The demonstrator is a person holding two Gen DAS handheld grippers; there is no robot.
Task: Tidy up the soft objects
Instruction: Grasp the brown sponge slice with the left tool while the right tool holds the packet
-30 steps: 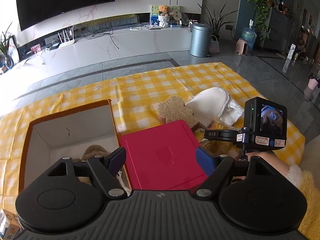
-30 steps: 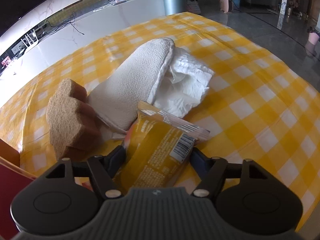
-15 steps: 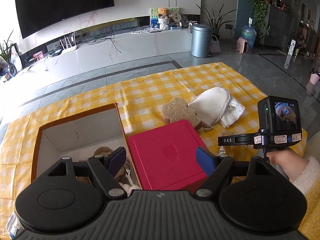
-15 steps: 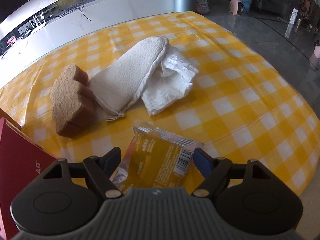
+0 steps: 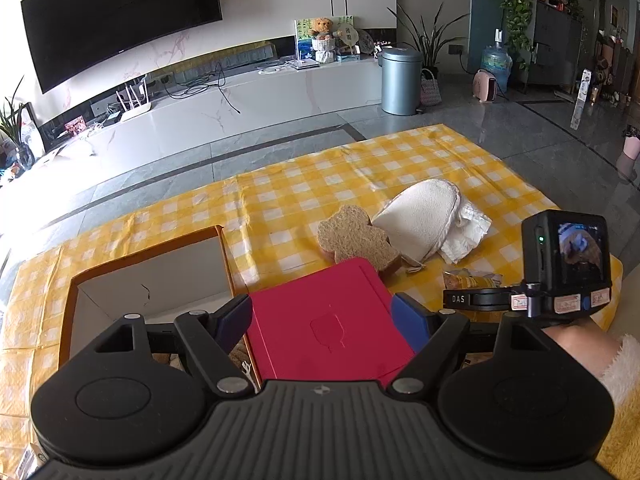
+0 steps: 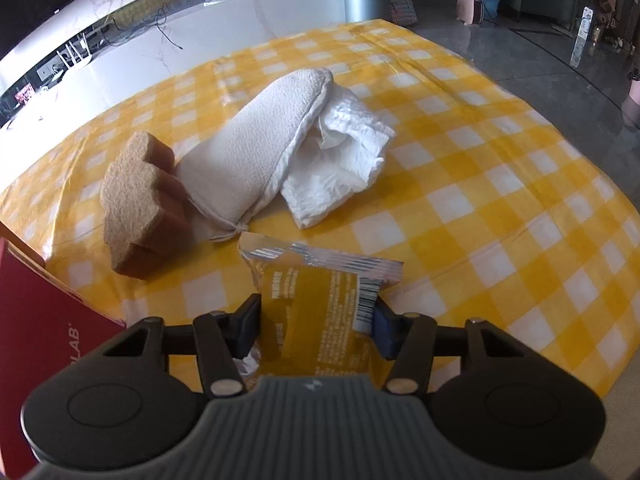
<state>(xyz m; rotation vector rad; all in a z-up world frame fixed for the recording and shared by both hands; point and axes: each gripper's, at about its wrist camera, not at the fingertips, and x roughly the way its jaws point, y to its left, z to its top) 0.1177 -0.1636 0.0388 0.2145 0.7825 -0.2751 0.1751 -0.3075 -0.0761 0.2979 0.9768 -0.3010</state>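
The right hand-held gripper [image 6: 316, 326] has just been closing, and both pads now press the sides of the crinkly yellow foil snack packet [image 6: 316, 300] near the front edge of the yellow-and-white checked cloth [image 6: 480, 184]. Just beyond lie the brown bear-shaped sponge [image 6: 140, 204], cream terry mitt [image 6: 256, 152] and crumpled white tissue [image 6: 340, 176], while the left hand-held gripper [image 5: 322, 322] hangs open and empty over the red box lid [image 5: 320, 320].

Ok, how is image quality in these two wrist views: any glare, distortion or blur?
Left wrist view: strong fisheye bending, the television curves, and the white console below it is overexposed at left. Right wrist view: sharp on the yellow packet and sponge, sunlit checked cloth, dim background, soft corners.
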